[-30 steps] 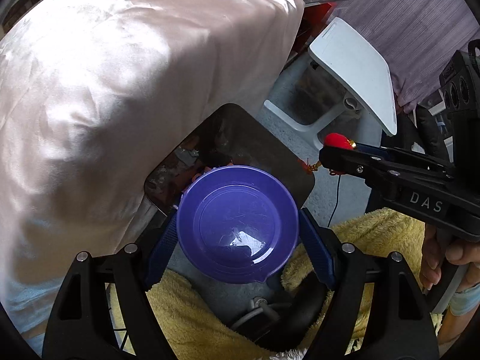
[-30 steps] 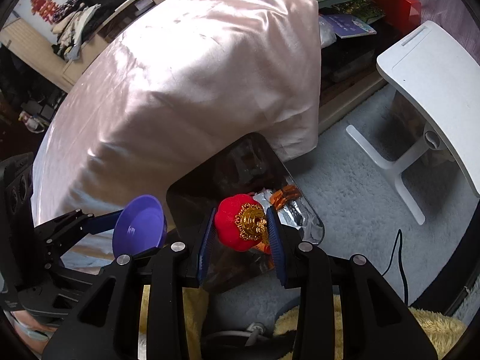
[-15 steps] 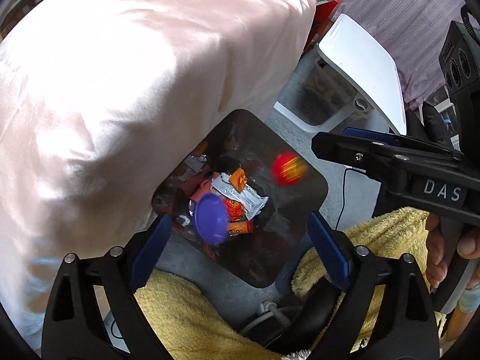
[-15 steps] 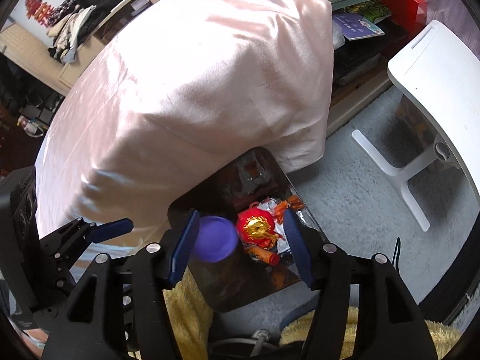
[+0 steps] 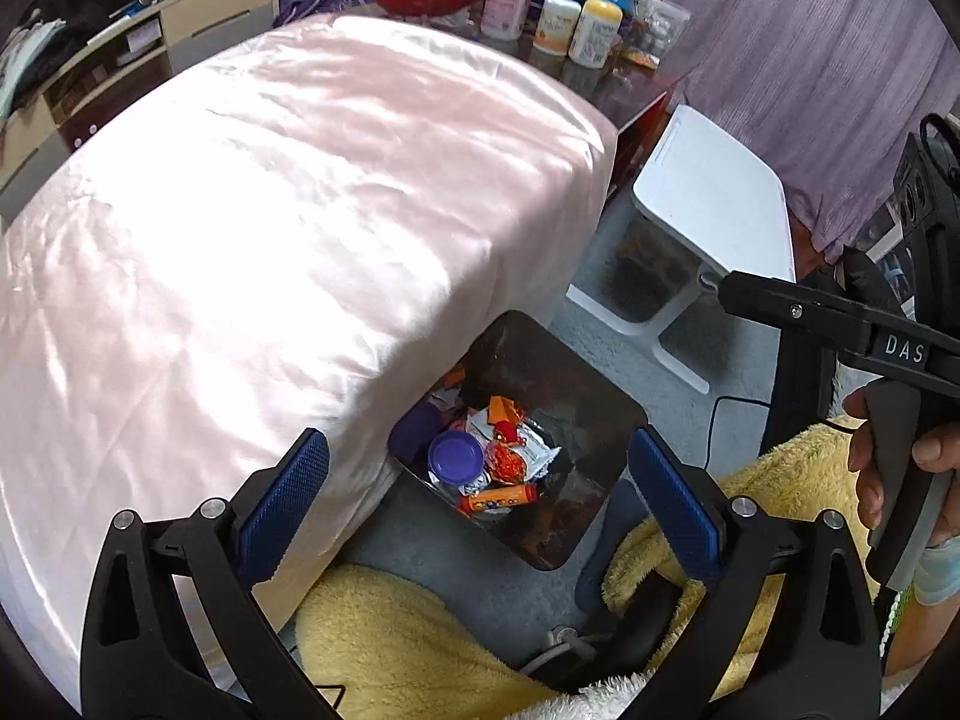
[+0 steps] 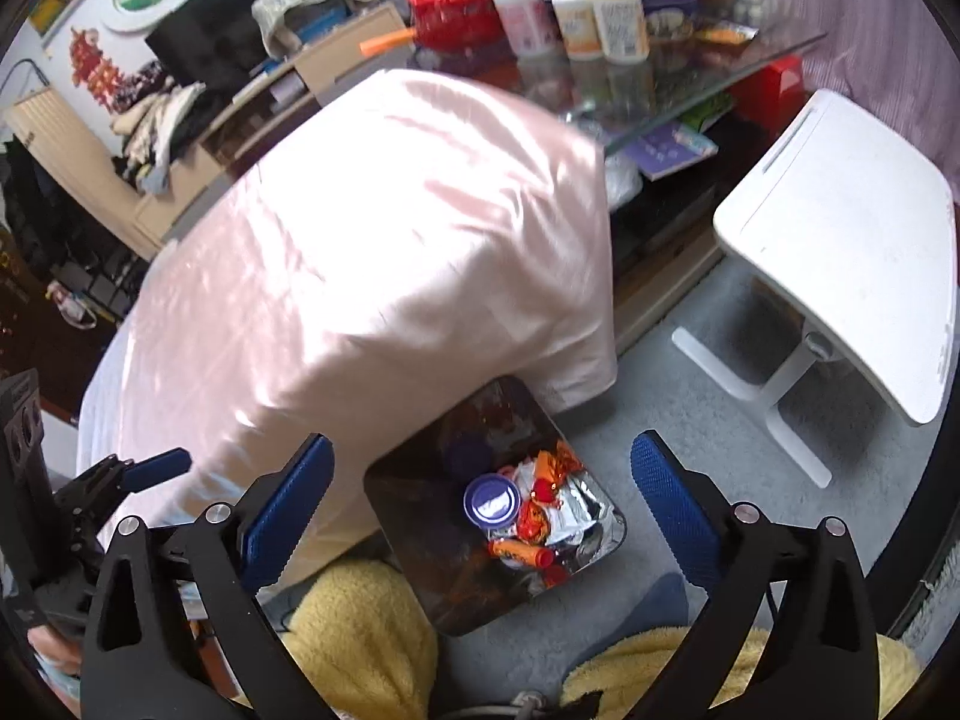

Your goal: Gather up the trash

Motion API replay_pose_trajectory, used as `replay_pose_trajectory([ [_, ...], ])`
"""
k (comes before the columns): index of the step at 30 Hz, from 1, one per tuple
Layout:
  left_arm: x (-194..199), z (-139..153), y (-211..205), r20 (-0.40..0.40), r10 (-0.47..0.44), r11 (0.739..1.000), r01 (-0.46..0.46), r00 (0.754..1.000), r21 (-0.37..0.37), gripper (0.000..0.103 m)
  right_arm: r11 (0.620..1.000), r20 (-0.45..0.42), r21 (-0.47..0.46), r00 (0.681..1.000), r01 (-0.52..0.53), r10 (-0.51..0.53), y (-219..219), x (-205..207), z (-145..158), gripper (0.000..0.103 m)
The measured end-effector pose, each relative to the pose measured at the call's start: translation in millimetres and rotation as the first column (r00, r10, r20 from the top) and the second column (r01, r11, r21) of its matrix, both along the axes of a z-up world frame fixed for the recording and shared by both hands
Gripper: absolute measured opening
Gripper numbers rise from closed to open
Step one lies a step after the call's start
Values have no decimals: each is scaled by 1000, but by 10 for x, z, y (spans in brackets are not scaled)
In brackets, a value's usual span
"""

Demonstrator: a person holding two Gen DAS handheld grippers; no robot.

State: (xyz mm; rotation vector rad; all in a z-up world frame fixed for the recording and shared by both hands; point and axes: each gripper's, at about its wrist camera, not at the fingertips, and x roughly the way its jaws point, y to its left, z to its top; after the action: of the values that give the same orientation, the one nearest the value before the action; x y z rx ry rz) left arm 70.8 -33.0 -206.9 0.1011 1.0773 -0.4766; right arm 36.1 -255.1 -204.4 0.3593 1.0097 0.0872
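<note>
floor: grey carpet (image 6: 690, 420) | white side table (image 6: 852, 240) | purple curtain (image 5: 810, 60)

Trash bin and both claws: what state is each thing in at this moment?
Left claw: open, empty, above the bin.
Right claw: open, empty, above the bin.
Trash bin: on the floor, uncovered, holding trash.
Purple lid: lying in the bin on the wrappers.
Red ornament: in the bin beside the purple lid.
Orange tube: lying on its side in the bin.
Pink cloth: draped, overhanging the bin's edge.
</note>
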Motion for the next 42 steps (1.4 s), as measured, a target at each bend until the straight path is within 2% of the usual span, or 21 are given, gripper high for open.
replay_pose_trajectory([
  [5,-228,500,242,114,64,998,-62,991,-23,95,994,155,-92,987,53,-38,-8,-347,472,100],
  [9,-433,823,408,200,113,994,-109,973,-31,95,966,280,-204,955,158,-97,9,-623,820,100],
  [12,-575,1012,455,268,141,990,-138,953,-29,95,941,321,-275,941,198,-105,53,-774,1003,100],
  [18,-887,1269,574,355,203,979,-187,912,-81,95,926,407,-293,907,239,-105,87,-1117,1286,100],
  [21,-1023,1336,613,377,217,976,-197,900,-92,95,923,441,-298,893,244,-94,135,-1282,1385,100],
  [27,-1209,1412,622,411,222,975,-190,884,-116,95,922,461,-308,884,233,-69,231,-1444,1434,100],
  [32,-1262,1432,621,425,218,975,-180,879,-128,95,916,454,-308,886,256,-95,214,-1476,1401,100],
  [35,-1282,1416,648,417,226,973,-181,881,-145,95,916,451,-312,888,254,-92,245,-1507,1370,100],
  [42,-1310,1382,660,413,227,973,-187,882,-135,95,916,454,-320,888,242,-76,310,-1563,1378,100],
])
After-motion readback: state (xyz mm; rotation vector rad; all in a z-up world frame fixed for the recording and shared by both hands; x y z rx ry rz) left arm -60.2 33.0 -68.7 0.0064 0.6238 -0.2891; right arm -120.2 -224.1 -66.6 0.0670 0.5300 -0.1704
